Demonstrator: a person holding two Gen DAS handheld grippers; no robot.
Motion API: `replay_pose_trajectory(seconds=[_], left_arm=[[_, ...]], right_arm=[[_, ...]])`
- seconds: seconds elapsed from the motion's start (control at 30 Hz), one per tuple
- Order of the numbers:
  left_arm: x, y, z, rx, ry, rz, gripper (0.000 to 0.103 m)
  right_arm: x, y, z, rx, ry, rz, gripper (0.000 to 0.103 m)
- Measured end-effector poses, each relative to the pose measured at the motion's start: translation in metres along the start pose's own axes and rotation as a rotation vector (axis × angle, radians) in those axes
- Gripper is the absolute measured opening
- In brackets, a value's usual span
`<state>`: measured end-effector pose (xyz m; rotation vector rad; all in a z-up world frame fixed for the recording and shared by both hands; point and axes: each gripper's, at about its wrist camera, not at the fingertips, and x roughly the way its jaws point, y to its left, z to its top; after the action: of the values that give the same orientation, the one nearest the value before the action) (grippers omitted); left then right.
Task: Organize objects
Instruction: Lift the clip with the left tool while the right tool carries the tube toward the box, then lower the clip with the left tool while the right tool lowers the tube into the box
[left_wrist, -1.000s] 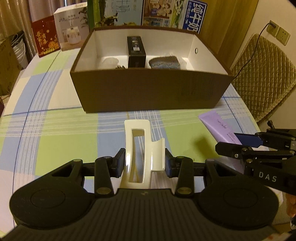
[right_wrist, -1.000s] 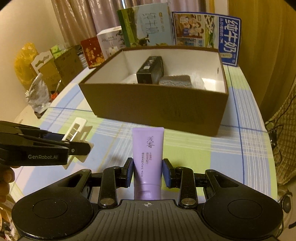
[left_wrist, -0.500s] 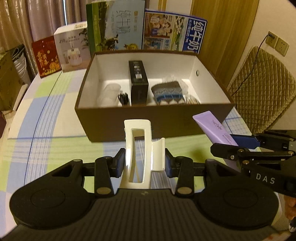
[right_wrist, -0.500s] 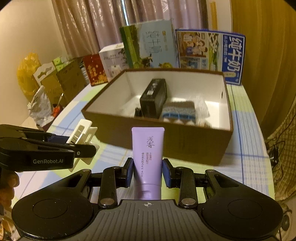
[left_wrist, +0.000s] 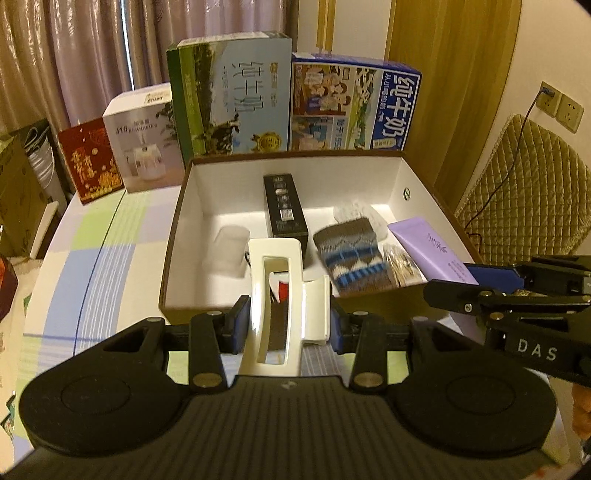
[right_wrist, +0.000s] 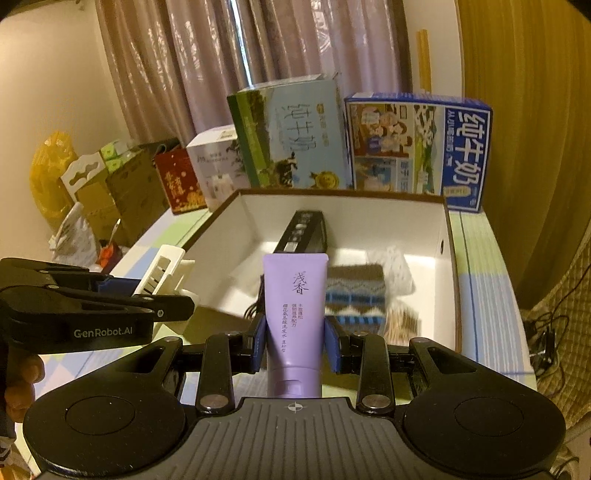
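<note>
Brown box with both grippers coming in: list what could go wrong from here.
1. The left gripper and right gripper are close together; they might collide over the brown box.
2. The hair claw may drop onto the black box.
3. The purple tube could land on the sock.

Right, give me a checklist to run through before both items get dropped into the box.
1. Left gripper shut on the hair clip: ok.
2. Right gripper shut on the purple tube: ok.
3. Tube over the open box: ok, its end is past the near wall.
4. Clip past the near wall: cannot tell; only its top overlaps the opening.
5. Free floor for the clip: ok, bare white patch on the left, by the clear cup.
6. Free floor for the tube: not ok, the knitted sock and black carton lie under its path.
</note>
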<state>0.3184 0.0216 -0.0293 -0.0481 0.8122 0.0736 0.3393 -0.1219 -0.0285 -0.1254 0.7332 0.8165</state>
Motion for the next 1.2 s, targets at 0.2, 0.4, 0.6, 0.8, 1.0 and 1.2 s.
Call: replay_pose_trajectory(seconds=[0.2, 0.4, 0.6, 0.8, 1.0, 1.2], left_arm=[[0.011, 0.001, 0.019, 0.022, -0.012, 0.007, 0.036], [0.024, 0.004, 0.035, 0.038, -0.013, 0.017, 0.036], [0.038, 0.011, 0.047, 0.042, -0.012, 0.025, 0.036], [0.05, 0.018, 0.057, 0.044, -0.003, 0.033, 0.036], [0.067, 0.025, 0.06, 0.043, 0.025, 0.036, 0.036], [0.09, 0.03, 0.057, 0.047, 0.071, 0.04, 0.036]], right_arm=[[0.009, -0.006, 0.018, -0.003, -0.016, -0.009, 0.03], [0.021, -0.013, 0.031, -0.003, -0.024, -0.019, 0.03], [0.036, -0.02, 0.043, 0.002, -0.026, -0.029, 0.03], [0.05, -0.025, 0.051, 0.001, -0.018, -0.042, 0.03], [0.065, -0.032, 0.054, 0.009, 0.0, -0.057, 0.03], [0.08, -0.04, 0.052, 0.024, 0.029, -0.072, 0.03]])
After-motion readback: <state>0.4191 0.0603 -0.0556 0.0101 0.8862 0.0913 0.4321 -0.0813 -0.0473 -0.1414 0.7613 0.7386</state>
